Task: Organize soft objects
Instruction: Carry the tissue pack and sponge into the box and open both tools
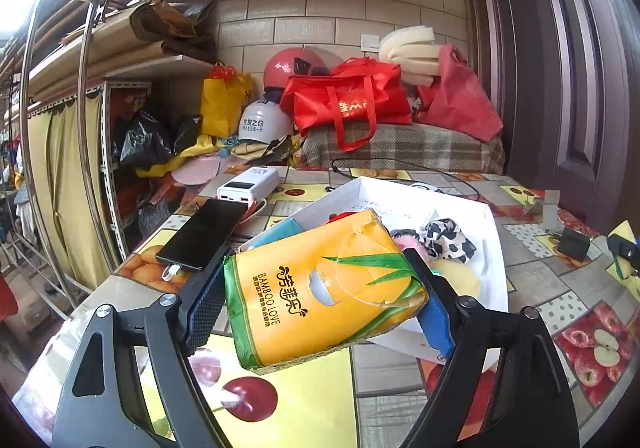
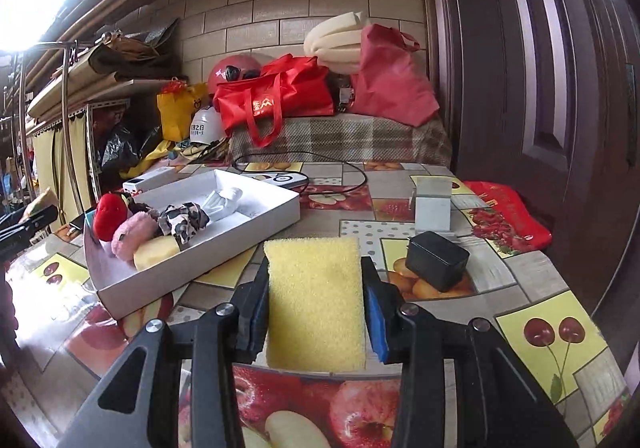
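A black phone (image 1: 202,234) lies on the fruit-patterned worktop (image 1: 532,276); touching its far end, a white power bank (image 1: 248,185); beyond that, perhaps two helmets, red (image 1: 294,66) and white (image 1: 264,123).

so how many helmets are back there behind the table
2. A red helmet sits against the brick wall behind the red tote bag; a white helmet with printed characters sits below it, beside the yellow bag. The clutter may hide others.
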`<state>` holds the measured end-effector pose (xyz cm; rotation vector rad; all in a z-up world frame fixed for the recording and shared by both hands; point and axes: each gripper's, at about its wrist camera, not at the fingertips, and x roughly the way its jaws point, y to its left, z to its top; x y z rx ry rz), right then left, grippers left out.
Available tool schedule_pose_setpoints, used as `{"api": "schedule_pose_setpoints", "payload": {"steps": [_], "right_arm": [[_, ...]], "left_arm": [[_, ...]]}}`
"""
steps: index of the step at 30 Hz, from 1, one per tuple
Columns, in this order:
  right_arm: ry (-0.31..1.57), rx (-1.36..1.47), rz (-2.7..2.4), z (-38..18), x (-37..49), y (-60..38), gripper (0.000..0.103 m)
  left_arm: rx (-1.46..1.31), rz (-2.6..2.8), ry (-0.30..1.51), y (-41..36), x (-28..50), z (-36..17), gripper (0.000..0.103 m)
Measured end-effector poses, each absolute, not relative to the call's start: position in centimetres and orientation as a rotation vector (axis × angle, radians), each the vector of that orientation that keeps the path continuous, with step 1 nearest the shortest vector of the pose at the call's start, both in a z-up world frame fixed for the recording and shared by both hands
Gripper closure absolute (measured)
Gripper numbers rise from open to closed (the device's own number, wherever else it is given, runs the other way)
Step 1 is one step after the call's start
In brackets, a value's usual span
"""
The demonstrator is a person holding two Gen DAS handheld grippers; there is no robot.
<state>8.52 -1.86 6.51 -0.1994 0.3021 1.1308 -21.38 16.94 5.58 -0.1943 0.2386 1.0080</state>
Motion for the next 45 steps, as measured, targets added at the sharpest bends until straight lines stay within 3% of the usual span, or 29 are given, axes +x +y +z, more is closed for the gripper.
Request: {"api": "schedule_pose_setpoints", "payload": {"steps": [6, 16, 26, 45], "right_arm": [[0.326, -0.201, 1.183, 6.3, 6.5, 0.5, 0.062], [0.328, -0.275, 1.310, 6.0, 1.9, 7.1, 0.063], [0.453, -0.343, 1.402, 5.0, 1.6, 14.0, 0.063], [0.447, -0.312, 1.266, 5.3, 3.4, 19.9, 0.063]], "left_arm": [[-0.159, 0.907, 0.282, 16.7, -19.6, 5.5, 0.019], [-0.251, 0.742, 0.513, 19.5, -15.7, 4.2, 0.019], [-0.258, 0.742, 0.624, 22.9, -12.4, 3.3, 0.020], [-0.227, 0.871, 0.587, 27.0, -8.8, 4.1, 0.020]]}}
